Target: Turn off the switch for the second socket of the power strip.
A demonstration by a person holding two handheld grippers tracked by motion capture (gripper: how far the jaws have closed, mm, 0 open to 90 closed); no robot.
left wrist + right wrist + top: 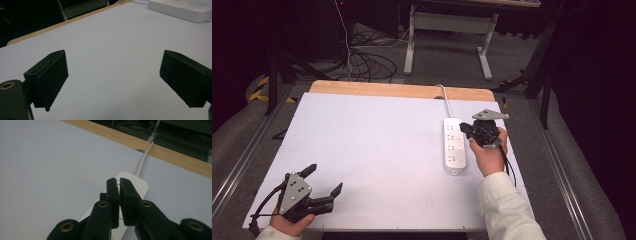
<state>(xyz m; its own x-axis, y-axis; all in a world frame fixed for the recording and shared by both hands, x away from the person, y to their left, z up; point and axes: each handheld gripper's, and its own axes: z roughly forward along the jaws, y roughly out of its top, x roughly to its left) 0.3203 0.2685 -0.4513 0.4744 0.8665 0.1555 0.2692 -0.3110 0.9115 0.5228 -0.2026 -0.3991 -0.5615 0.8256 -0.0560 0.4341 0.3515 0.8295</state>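
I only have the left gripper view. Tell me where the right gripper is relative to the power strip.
Observer: The right gripper hovers at the right edge of the power strip, near its far end.
Operator: Report the state of its fingers.
Observer: Its fingers are nearly together, a thin gap between them, nothing held.
Operator: Say where the strip's cord runs.
Observer: The white cord leaves the strip's far end and drops over the table's wooden edge.
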